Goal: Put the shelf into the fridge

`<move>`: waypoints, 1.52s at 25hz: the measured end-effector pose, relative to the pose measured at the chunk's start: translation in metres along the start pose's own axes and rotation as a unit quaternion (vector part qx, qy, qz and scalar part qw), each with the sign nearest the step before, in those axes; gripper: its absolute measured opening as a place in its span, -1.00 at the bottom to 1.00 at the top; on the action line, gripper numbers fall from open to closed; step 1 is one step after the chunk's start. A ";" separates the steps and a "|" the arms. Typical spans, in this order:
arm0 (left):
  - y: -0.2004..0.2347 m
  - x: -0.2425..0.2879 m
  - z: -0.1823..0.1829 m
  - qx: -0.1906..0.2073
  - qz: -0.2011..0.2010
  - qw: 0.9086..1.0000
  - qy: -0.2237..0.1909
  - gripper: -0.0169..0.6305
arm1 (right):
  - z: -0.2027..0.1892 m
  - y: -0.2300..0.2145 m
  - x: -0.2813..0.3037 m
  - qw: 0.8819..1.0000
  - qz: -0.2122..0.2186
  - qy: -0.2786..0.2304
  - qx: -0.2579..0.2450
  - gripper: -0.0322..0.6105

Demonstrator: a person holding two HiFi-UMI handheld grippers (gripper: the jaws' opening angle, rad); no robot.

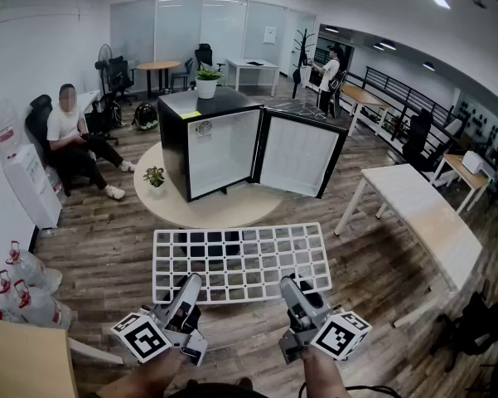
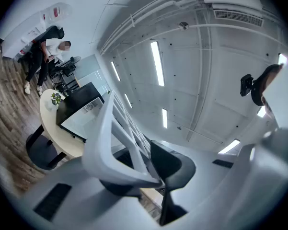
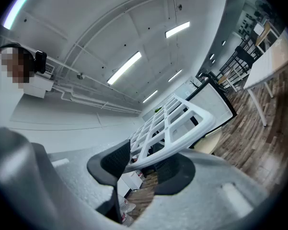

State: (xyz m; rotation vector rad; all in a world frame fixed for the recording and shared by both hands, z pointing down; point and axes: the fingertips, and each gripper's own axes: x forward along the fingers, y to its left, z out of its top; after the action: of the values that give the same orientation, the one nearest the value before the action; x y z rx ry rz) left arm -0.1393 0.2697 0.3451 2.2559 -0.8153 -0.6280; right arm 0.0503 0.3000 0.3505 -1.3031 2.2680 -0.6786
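Nearest you, on your side of the fridge [image 1: 178, 135], your left gripper [image 1: 190, 283] and right gripper [image 1: 291, 285] each have their jaws closed on the near edge bar of the white grid shelf [image 1: 240, 259]. The gripper views show the rim pinched between the dark pads on both sides. The shelf is in the air, roughly level, between you and the fridge and well short of its opening. Judge it as a light, rigid plastic lattice. It should not sag, but it is wide and you hold it along one edge only, so the far edge will want to dip and swing. The rim looks smooth and may slide in the pads, so keep both grips square on the solid edge bar rather than on the thin inner ribs, and keep the two grippers spread apart as they are now for control. Beyond the shelf, the fridge stands on a round pale platform [image 1: 224, 210] with its door [image 1: 298, 156] swung open to the right and the white interior facing you. You will probably need to line the shelf's far edge up squarely with that cavity before pushing in.
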 end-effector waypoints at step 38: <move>0.007 0.025 -0.017 0.008 0.021 1.000 -0.007 -0.71 | 0.008 -0.036 0.005 1.000 0.019 0.012 0.006 -0.45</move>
State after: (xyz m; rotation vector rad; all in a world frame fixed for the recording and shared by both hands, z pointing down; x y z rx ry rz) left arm -0.1141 0.2555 0.3564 2.2451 -0.8743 -0.6214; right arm 0.0763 0.2780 0.3654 -1.2504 2.2978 -0.6968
